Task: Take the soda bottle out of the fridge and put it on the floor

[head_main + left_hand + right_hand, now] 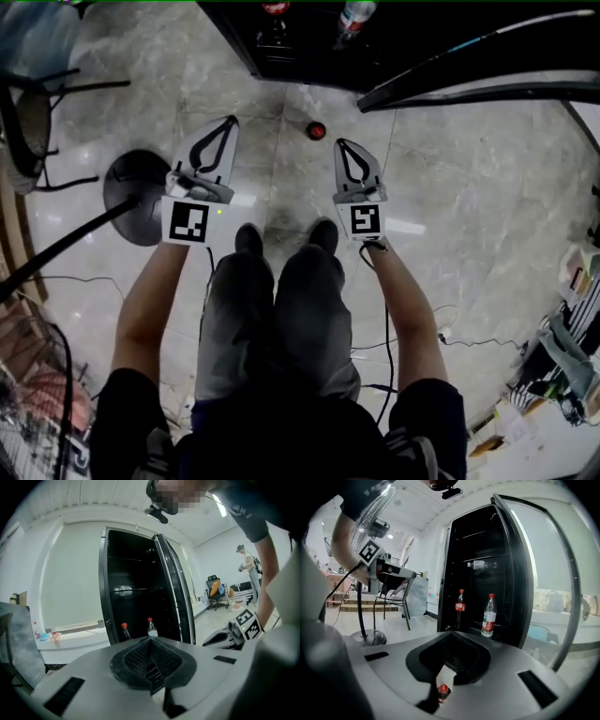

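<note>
Jaws of the left gripper (pixel 228 124) and right gripper (pixel 344 146) are clenched on nothing. A soda bottle (pixel 316 130) is seen upright on the floor (pixel 450 187), below and between them; any withdrawal should be made straight up, well clear of it.

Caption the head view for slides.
Left gripper and right gripper, shut, above red-capped soda bottle on grey marble floor by open black fridge.

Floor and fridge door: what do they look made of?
Floor: polished marble or marble-look tile, glossy, going by the grey veining, grout lines and light reflections. Fridge door: probably clear glass in a dark frame, since the room behind shows through it.
</note>
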Tool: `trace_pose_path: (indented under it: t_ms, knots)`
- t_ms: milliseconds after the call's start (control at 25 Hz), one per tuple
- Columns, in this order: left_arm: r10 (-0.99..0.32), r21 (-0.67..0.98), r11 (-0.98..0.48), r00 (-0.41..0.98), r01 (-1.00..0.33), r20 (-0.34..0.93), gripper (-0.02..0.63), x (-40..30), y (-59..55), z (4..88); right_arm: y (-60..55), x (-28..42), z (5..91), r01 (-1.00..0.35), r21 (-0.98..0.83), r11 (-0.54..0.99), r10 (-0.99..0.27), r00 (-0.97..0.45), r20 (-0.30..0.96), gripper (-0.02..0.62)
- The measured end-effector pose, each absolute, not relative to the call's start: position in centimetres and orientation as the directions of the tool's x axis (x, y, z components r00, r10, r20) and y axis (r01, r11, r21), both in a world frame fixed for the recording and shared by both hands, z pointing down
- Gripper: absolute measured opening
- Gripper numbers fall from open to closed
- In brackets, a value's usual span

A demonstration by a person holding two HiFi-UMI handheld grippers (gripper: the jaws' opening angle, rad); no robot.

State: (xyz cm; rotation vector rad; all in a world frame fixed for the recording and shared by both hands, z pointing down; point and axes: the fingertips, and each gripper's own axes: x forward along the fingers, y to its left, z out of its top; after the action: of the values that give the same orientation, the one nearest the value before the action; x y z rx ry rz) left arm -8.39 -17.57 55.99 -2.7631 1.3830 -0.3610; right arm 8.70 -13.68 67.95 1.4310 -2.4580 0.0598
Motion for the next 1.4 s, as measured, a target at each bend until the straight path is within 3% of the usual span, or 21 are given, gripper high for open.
trace_pose_path:
  t_ms: [400, 960, 1400]
  knots:
    - [-0.822, -0.072, -0.559, 0.541, -0.826, 0.178, 0.024, -8.6, -15.8, 41.1, -12.3, 9.1, 51.1, -0.884, 0.089, 0.458, -0.867, -0.422, 0.265, 0.02]
    - [-0.916, -0.056, -0.393, 0.385, -0.918, 0.115, 0.023, -10.9, -12.8, 19.6, -9.6, 8.3, 26.9, -0.921, 0.056, 0.385, -0.908, -0.367, 0.204, 0.02]
    - [-0.95, -0.047, -0.308, 0.304, -0.95, 0.077, 0.023, -10.7, -10.5, 9.5, -8.9, 10.4, 13.1, -0.935, 0.086, 0.344, -0.935, -0.333, 0.126, 0.02]
